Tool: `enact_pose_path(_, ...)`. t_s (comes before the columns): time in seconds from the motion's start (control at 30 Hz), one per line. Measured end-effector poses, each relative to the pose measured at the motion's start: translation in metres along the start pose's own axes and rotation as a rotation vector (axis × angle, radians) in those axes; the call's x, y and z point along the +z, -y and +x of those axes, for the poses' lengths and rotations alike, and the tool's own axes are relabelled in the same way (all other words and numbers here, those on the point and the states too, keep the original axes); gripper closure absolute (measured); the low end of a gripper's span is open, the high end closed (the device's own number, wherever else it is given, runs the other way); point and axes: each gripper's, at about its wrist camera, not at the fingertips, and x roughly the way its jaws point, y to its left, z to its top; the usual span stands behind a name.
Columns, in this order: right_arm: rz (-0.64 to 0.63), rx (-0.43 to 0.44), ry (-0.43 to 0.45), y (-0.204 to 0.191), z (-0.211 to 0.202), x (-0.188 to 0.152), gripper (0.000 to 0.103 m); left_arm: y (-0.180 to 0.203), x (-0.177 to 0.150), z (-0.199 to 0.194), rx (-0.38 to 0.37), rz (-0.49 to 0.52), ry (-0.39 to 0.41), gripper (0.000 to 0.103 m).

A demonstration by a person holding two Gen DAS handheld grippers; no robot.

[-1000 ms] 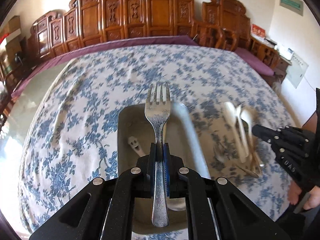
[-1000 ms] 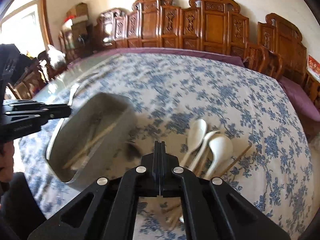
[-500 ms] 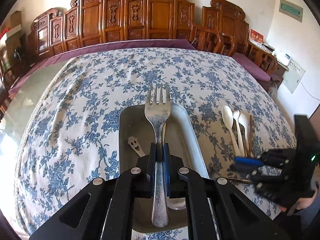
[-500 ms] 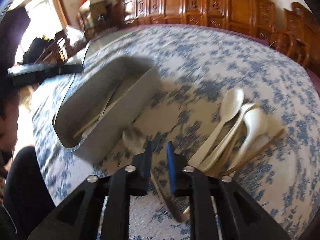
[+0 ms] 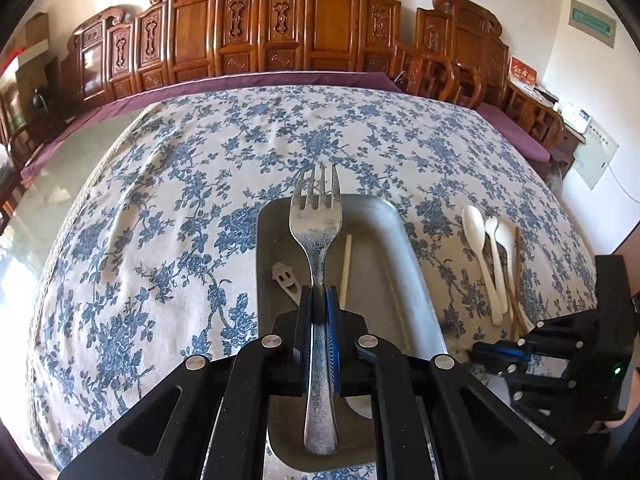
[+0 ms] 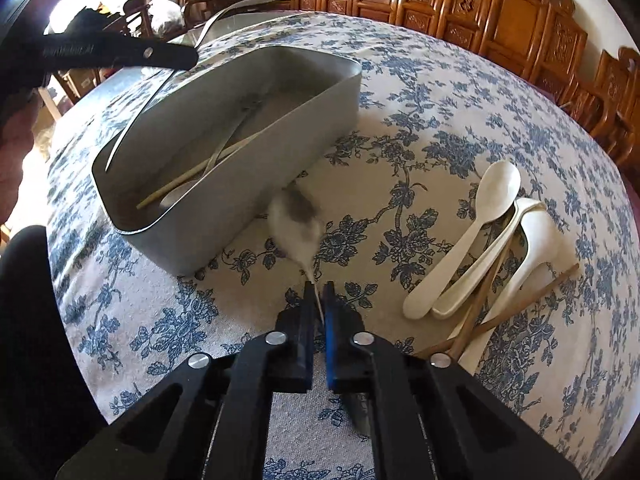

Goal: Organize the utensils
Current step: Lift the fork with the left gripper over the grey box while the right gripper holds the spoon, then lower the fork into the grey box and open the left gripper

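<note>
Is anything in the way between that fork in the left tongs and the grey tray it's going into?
Nothing visible. The fork hangs right over the open tray; only a chopstick and a smiley-handled utensil lie inside.

Your left gripper is clamped on the fork, tines pointing forward and away from you. Your right gripper is low over the table (jaws slightly apart), a blurred spoon handle between them.
</note>
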Motion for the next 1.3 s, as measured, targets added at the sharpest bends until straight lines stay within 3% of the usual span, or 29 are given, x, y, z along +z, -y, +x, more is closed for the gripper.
enact_pose_path(0.13, 0.046, -0.004, 0.015, 0.012, -0.002, 0.005, 0.1, -0.004, -0.002, 0.006, 0.008, 0.001, -0.014, 0.097)
enact_pose_path(0.37, 0.139, 0.011, 0.141, 0.029, -0.031, 0.018, 0.1, -0.002, -0.004, 0.024, 0.018, 0.039, -0.072, 0.097)
enact_pose_path(0.63, 0.158, 0.031, 0.212, 0.022, -0.051, 0.037, 0.1, 0.001, -0.012, 0.047, 0.01, 0.055, -0.147, 0.097)
enact_pose_path(1.0, 0.14, 0.066, 0.261, -0.013, -0.057, 0.076, 0.1, -0.012, -0.011, 0.011, 0.005, 0.038, -0.033, 0.097)
enact_pose_path(1.3, 0.181, 0.117, 0.229, -0.046, -0.027, 0.111, 0.1, -0.039, -0.013, -0.02, 0.021, 0.009, 0.045, 0.097)
